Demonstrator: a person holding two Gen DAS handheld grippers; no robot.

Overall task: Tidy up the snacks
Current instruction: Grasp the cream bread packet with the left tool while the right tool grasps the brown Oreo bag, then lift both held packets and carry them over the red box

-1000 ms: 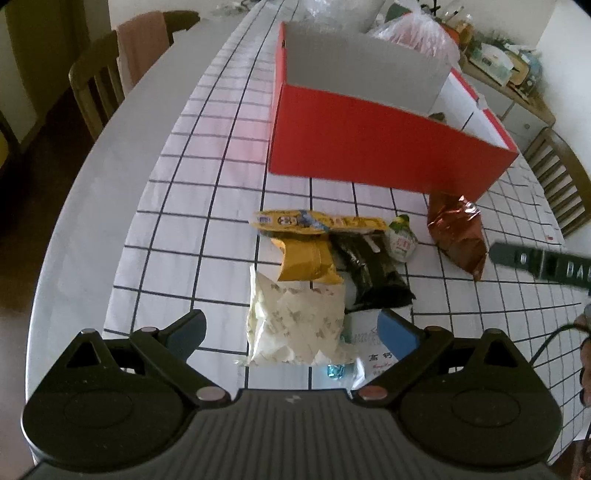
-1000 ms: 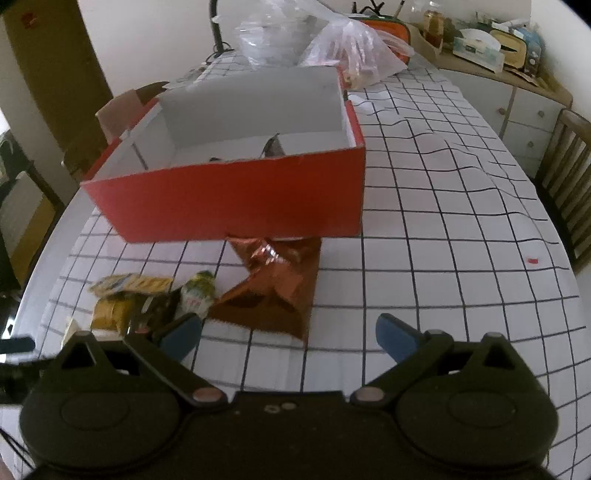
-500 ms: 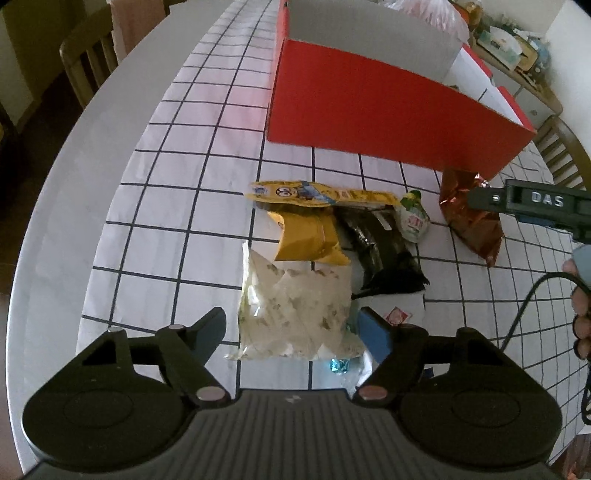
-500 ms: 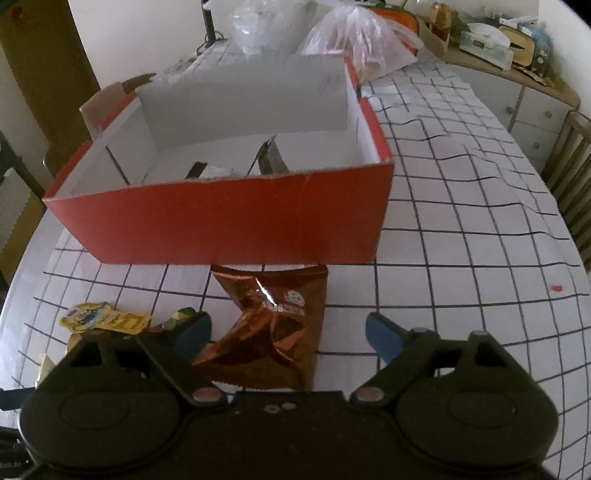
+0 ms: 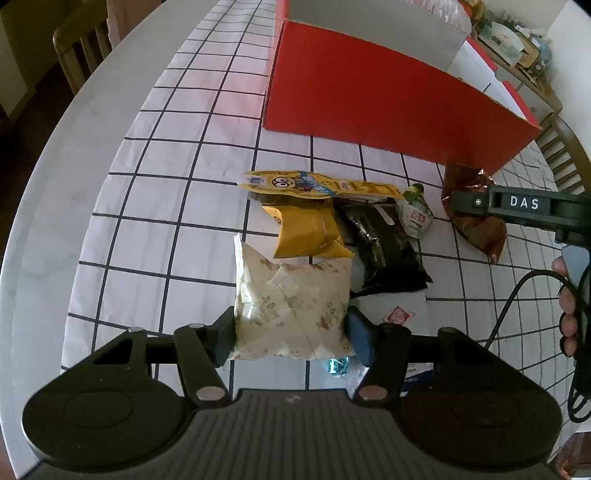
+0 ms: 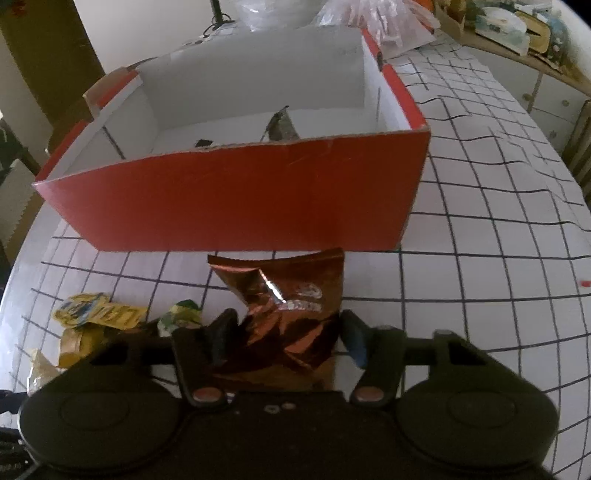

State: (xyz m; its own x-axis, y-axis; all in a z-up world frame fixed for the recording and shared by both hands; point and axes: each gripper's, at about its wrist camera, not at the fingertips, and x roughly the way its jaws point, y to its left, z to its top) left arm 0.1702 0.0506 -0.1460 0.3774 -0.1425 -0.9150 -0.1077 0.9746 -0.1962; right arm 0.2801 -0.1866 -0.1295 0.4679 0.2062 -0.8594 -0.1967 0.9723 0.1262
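Observation:
A red cardboard box (image 5: 388, 92) with a white inside stands on the checked tablecloth; it also shows in the right wrist view (image 6: 236, 199). My left gripper (image 5: 291, 332) is shut on a cream snack bag (image 5: 291, 306), its pads pressing both sides. Beyond lie a yellow packet (image 5: 306, 236), a long yellow pouch (image 5: 317, 184), a black packet (image 5: 384, 251) and a small green sachet (image 5: 415, 216). My right gripper (image 6: 284, 332) is shut on a copper foil bag (image 6: 288, 314) lying in front of the box; it also shows in the left wrist view (image 5: 476, 221).
Two dark items (image 6: 280, 127) lie inside the box. Plastic bags (image 6: 369, 18) sit behind it. Wooden chairs (image 5: 79, 55) stand at the table's left and right. A cluttered sideboard (image 6: 517, 33) is at the far right. A white paper packet (image 5: 395, 314) lies under the cream bag.
Both grippers moved forward and down and closed: the left onto the cream bag, the right onto the copper foil bag.

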